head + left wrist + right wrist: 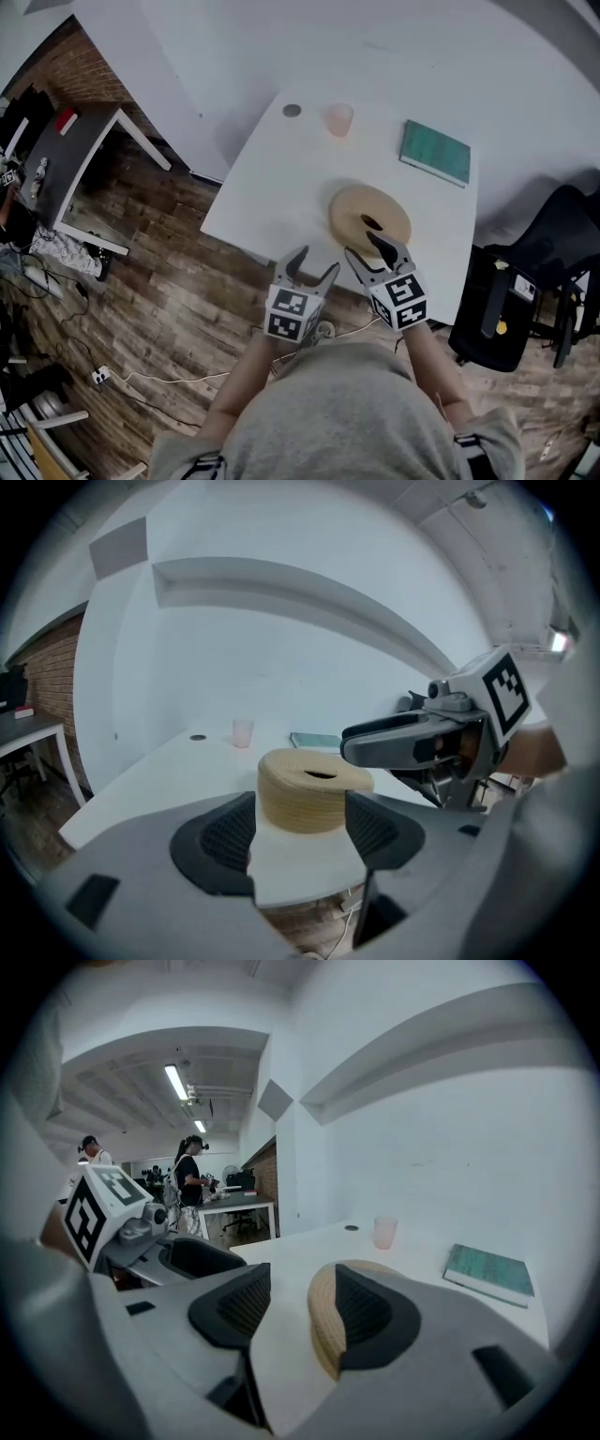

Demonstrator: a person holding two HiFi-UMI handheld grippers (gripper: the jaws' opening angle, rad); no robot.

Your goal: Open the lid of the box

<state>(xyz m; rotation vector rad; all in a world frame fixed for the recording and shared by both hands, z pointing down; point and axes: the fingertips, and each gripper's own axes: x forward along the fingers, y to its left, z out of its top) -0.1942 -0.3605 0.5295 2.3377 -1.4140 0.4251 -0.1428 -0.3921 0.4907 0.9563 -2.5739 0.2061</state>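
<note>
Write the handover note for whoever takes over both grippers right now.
Left gripper: open and empty, at the near edge of the table, left of the box.
Right gripper: open, nothing gripped, at the box's near edge.
Box: round and woven, on the table's near half, lid on.
Done: nothing yet; the lid is not gripped.
Left: grip the lid and lift it off.
</note>
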